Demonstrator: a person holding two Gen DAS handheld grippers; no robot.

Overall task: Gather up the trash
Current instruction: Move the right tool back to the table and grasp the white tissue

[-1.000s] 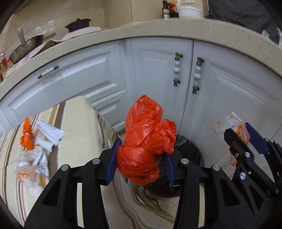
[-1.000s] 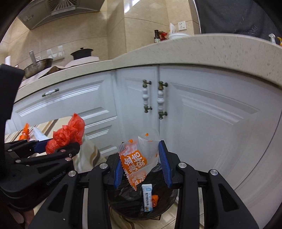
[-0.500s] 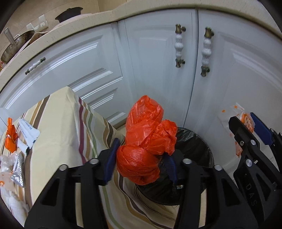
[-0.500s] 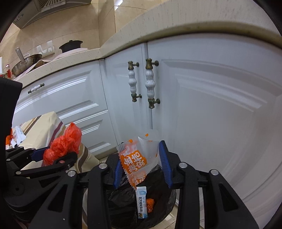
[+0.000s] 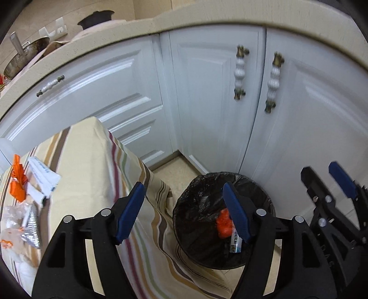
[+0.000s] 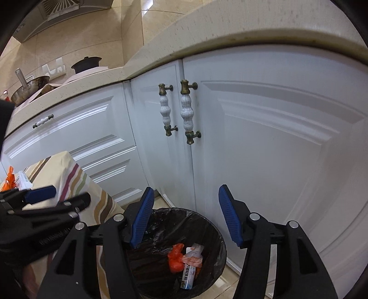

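Both grippers hovering over black-lined trash bin (image 6: 214,232), left gripper (image 5: 184,211) and right gripper (image 6: 186,218) released, jaws just been opening, nothing between. Orange plastic bag (image 6: 175,258) and snack wrapper (image 6: 192,260) lying inside bin. Best lifting clear straight up before swinging back. More wrappers (image 5: 25,207) waiting on striped tablecloth (image 5: 92,165) beside bin. White cabinet doors (image 6: 264,149) standing close behind bin; tablecloth drape touching bin rim.

A home kitchen: white cabinets (image 6: 264,142) under a speckled stone countertop (image 6: 207,32), with a range hood (image 6: 69,9) above.
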